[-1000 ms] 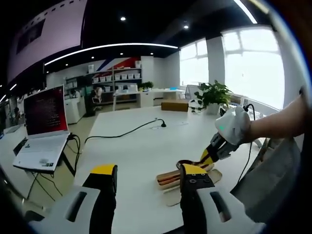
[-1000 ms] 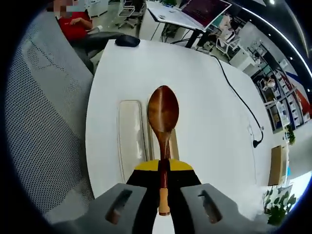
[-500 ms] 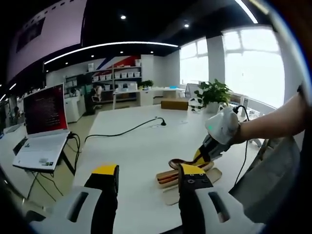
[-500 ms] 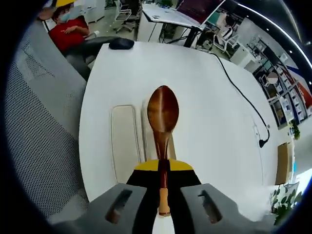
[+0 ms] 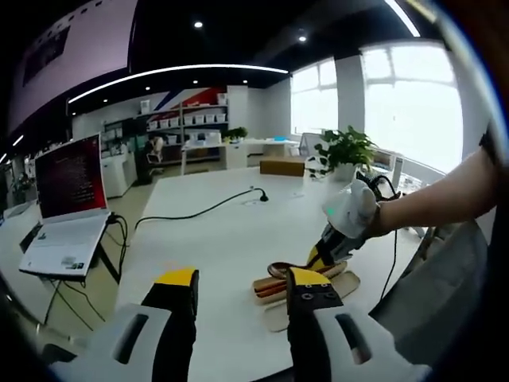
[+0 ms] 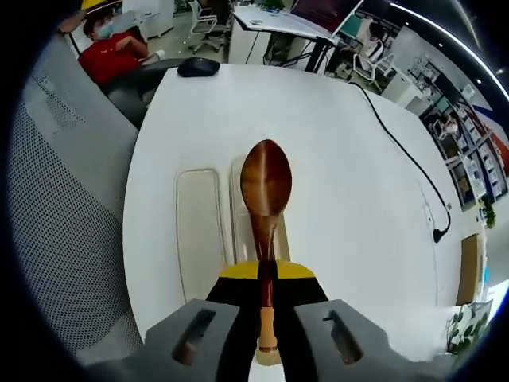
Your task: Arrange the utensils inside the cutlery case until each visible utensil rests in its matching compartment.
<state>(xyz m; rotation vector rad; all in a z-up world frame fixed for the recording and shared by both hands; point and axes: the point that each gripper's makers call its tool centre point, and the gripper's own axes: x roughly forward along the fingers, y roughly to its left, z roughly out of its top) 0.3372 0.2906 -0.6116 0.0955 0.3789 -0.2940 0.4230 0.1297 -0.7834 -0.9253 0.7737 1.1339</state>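
Note:
A dark wooden spoon juts forward from my right gripper, whose jaws are shut on its handle, bowl hanging over the beige cutlery case on the white table. In the left gripper view my left gripper stands open with nothing between its yellow-tipped fingers, near the table's front edge. Just beyond its right finger lies the cutlery case with brown utensils in it. The right gripper hovers over the case there, holding the spoon.
A black cable runs across the table to its far side. A laptop sits on a stand at left. A computer mouse lies near the far table edge, and a mesh chair stands beside the table.
The right gripper with the spoon has drifted lower and closer to the case, moving left in the left gripper view. The left gripper has stayed open and nearly still.

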